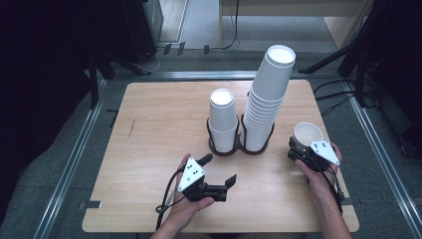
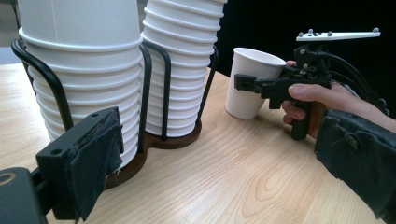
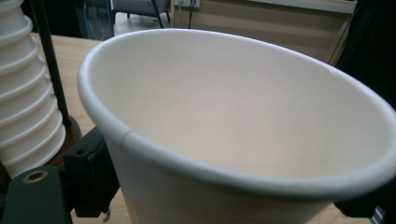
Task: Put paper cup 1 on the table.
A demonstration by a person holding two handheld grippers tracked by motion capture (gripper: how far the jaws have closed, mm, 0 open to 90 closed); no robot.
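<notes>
Right tool [image 1: 300, 147] astride upright paper cup [image 1: 308, 133]

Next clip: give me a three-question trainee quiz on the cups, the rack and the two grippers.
1. True or false: the single paper cup sits between the jaws of the right gripper.
2. Which stack in the black wire rack is taller, seen from the high view? A) the left stack B) the right stack C) both equal
3. Fill in: the left gripper has its jaws ____ with nothing between them.

Key
1. True: the left gripper view shows the jaws on either side of the cup, which stands upright on the wooden table.
2. B
3. open
</notes>
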